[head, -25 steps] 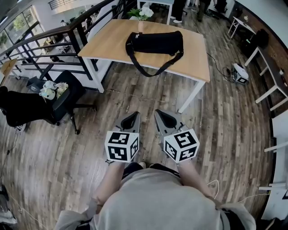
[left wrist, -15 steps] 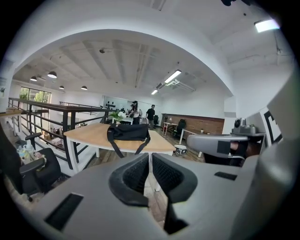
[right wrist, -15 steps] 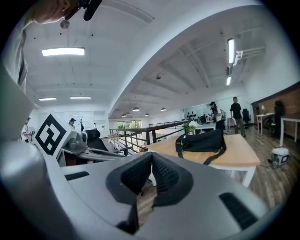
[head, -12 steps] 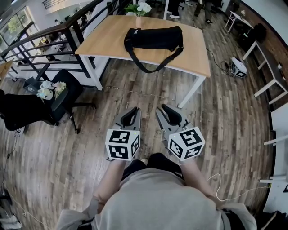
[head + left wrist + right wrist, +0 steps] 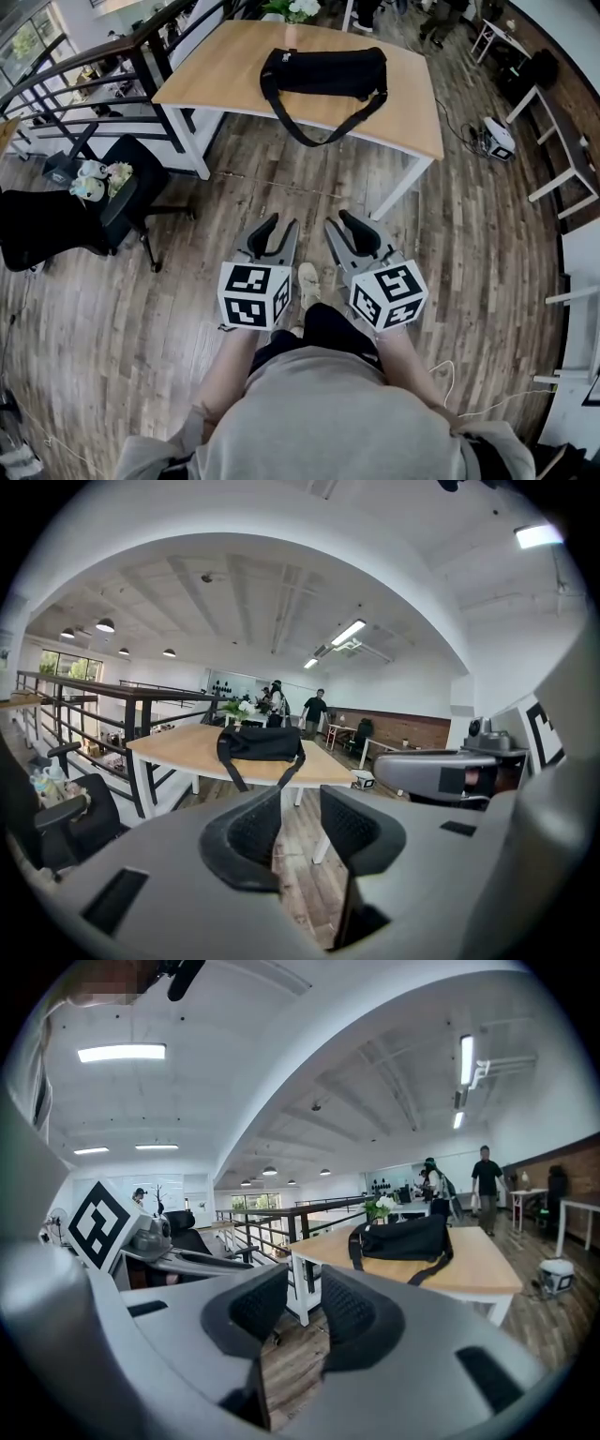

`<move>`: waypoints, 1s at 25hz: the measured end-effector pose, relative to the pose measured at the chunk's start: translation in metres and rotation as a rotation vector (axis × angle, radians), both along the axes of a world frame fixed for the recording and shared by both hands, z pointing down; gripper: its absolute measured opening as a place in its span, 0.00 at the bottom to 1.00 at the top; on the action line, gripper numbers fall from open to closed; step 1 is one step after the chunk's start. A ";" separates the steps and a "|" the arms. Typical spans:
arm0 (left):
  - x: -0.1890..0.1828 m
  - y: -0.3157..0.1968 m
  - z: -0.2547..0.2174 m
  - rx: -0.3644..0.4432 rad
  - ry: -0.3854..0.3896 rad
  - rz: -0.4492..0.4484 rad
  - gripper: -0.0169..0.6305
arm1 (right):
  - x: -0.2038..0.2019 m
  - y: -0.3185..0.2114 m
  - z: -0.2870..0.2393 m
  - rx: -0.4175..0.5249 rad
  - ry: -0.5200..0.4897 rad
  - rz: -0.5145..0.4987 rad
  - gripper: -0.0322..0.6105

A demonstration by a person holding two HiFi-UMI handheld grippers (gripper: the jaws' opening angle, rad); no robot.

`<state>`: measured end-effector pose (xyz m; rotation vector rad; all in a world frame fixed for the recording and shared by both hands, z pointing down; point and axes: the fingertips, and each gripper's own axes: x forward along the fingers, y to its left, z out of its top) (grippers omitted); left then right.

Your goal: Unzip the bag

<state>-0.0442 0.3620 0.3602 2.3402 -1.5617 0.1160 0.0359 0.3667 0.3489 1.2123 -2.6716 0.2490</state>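
A black duffel bag (image 5: 323, 70) with a long shoulder strap lies on a light wooden table (image 5: 225, 75) some way ahead of me; its strap hangs over the near edge. My left gripper (image 5: 279, 227) and right gripper (image 5: 341, 223) are held side by side over the wooden floor, well short of the table. The jaws of both have just been opening and stand apart with nothing between them. The bag (image 5: 261, 742) shows beyond the left gripper (image 5: 300, 801) in the left gripper view. It also shows as the bag (image 5: 403, 1237) beyond the right gripper (image 5: 305, 1286).
A black office chair (image 5: 131, 202) stands at the left beside a dark railing (image 5: 103, 80). White desks (image 5: 553, 122) and a small device (image 5: 500, 141) on the floor are at the right. A white-flowered plant (image 5: 291, 7) stands behind the table. People (image 5: 316, 710) stand far back.
Both grippers' jaws, shut a second ago, now stand apart. The person has stepped towards the table, and a shoe now shows between the grippers.
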 end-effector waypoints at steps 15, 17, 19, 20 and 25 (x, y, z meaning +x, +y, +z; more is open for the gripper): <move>-0.007 -0.136 -0.015 0.023 -0.021 -0.055 0.22 | -0.006 -0.148 -0.011 0.030 -0.058 -0.056 0.25; -0.008 -0.158 -0.020 0.028 -0.016 -0.063 0.22 | -0.007 -0.171 -0.013 0.033 -0.061 -0.070 0.25; -0.009 -0.178 -0.021 0.028 -0.004 -0.075 0.22 | -0.008 -0.191 -0.014 0.033 -0.064 -0.084 0.25; -0.009 -0.187 -0.021 0.027 0.002 -0.082 0.22 | -0.008 -0.200 -0.014 0.033 -0.064 -0.091 0.25; -0.007 -0.225 -0.013 0.011 0.005 -0.104 0.22 | -0.008 -0.240 -0.013 0.035 -0.061 -0.119 0.25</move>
